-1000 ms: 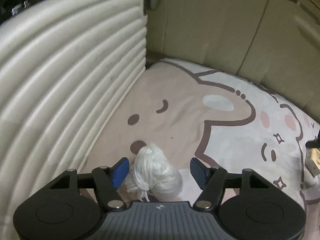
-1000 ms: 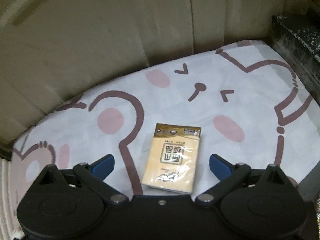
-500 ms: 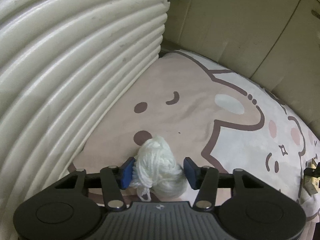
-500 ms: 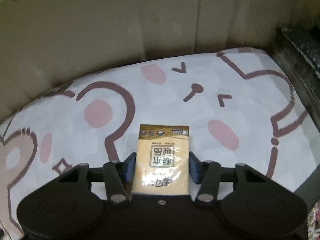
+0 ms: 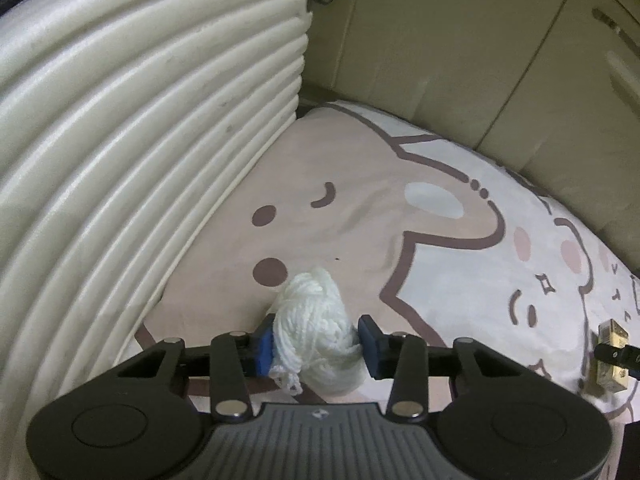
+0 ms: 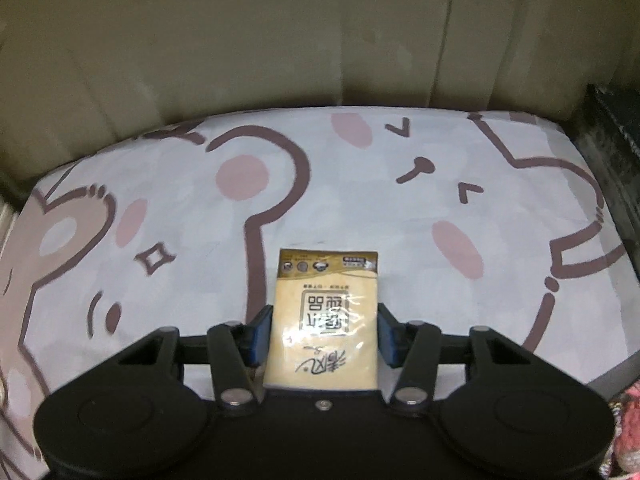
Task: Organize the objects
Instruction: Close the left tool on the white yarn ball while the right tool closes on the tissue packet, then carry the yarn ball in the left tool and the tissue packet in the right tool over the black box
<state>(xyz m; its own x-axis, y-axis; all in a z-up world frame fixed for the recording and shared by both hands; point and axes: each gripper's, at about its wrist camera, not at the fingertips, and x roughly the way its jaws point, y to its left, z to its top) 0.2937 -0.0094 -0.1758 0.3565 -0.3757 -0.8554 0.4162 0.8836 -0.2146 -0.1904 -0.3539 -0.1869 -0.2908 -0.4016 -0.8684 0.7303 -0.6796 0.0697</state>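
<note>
Closing in on the white yarn ball, my left gripper has its blue fingers on either side of it: the left one presses into the strands, the right one sits at the yarn's edge, and the gap is narrowing. The ball rests on the cartoon-printed sheet, on a pinkish patch near a brown dot, close to the ribbed cream cushion that rises along the left of that view. A loose loop of yarn hangs from the ball toward the gripper body.

My right gripper has its fingers clamped to both long sides of the tan tissue pack, roughly a third of the way open, with the pack filling the whole gap. The pack lies flat on the same sheet, its printed face up and its dark top edge pointing away from me, just beside a brown curved line in the print. From the left wrist view, the pack and a tip of the right gripper show at the far right edge. Beige padded panels stand behind the sheet.
</note>
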